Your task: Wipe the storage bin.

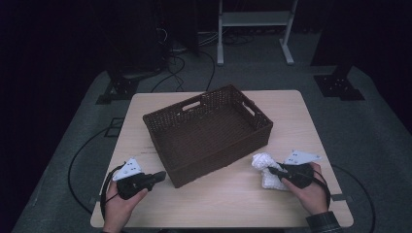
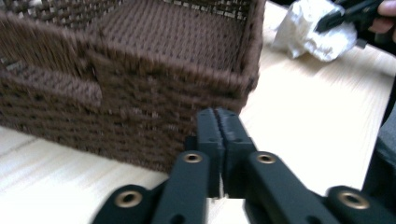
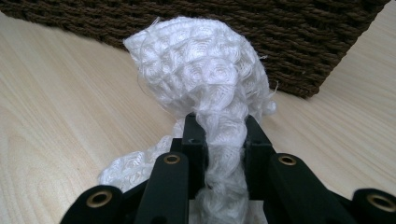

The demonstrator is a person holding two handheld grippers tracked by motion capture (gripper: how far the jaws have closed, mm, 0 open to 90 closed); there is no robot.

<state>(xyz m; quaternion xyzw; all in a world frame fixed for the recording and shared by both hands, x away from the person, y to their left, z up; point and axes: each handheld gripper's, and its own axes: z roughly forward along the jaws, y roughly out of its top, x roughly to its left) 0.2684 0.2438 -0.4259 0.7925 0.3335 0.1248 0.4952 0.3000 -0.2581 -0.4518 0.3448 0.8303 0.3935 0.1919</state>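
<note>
A dark brown woven basket point(image 1: 206, 133) sat turned at an angle on the middle of the pale wooden table point(image 1: 291, 104), its near corner pointing toward 6 o'clock and its far corner toward 12, with bare tabletop left along every edge. The right gripper point(image 1: 271, 170) lay at about 4 o'clock from the basket, and its jaws were clenched on a bunched white cloth point(image 1: 266, 171); in the right gripper view the cloth point(image 3: 205, 74) rose in a knobbly lump above the gripper point(image 3: 220, 130), pinched between the two black jaws, with a loose fold spilling onto the wood at the lower left. The cloth rested on the table just beside the basket's right-hand wall point(image 3: 289, 42), apart from it by a narrow strip of wood. The left gripper point(image 1: 160, 175) was at about 7 o'clock, its tips close to the basket's near corner; in the left gripper view its jaws point(image 2: 220, 128) were pressed flat together with nothing between them, just short of the basket's corner point(image 2: 243, 79). A wide band of open table ran between the two hands along the near edge, and the right side of the table was free out to its rim
</note>
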